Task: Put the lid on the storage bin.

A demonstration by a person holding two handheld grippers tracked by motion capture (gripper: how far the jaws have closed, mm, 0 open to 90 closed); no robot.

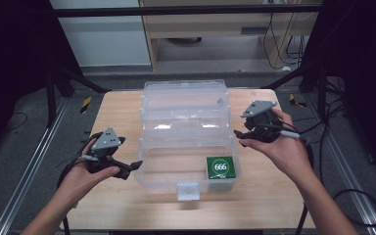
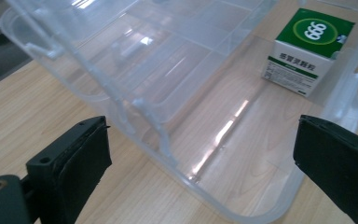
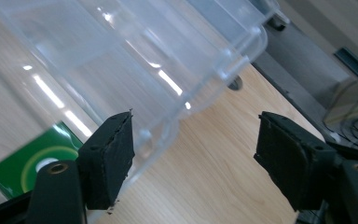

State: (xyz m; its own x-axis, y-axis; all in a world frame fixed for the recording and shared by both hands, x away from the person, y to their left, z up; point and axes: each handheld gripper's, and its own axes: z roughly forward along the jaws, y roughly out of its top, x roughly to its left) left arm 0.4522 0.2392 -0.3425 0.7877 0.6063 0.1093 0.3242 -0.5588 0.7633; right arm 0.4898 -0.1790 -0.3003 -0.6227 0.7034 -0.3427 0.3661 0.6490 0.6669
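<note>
On the left of the high view, the left gripper (image 1: 129,169) sits in the person's left hand (image 1: 81,176) just outside the left wall of the clear plastic storage box (image 1: 149,161), low over the wooden table (image 1: 122,112); its jaws stand wide apart and hold nothing, and its own view shows them (image 2: 200,154) pointing across the box's near left corner, which reads as a position for steadying or bracing that side of the box. The box itself sits in the middle of the table with its hinged lid (image 1: 186,98) thrown back and standing open behind the base, so the inside is free to reach from above; the white latch (image 1: 188,191) on the front wall hangs unfastened toward the person. Inside the base, in the front right corner and close against the right wall, lies a small green-topped carton marked 666 (image 1: 220,168), flat on the floor of the box. Further right, the right gripper (image 1: 241,138) is held in the right hand (image 1: 279,149) just beside the box's right wall, near where base and lid meet; its jaws also gape with nothing between them, and its view looks past them (image 3: 193,156) along the rim, with the green carton (image 3: 32,163) low to one side. Both tools flank the box symmetrically, likely ready to close the lid or reach for the carton.
</note>
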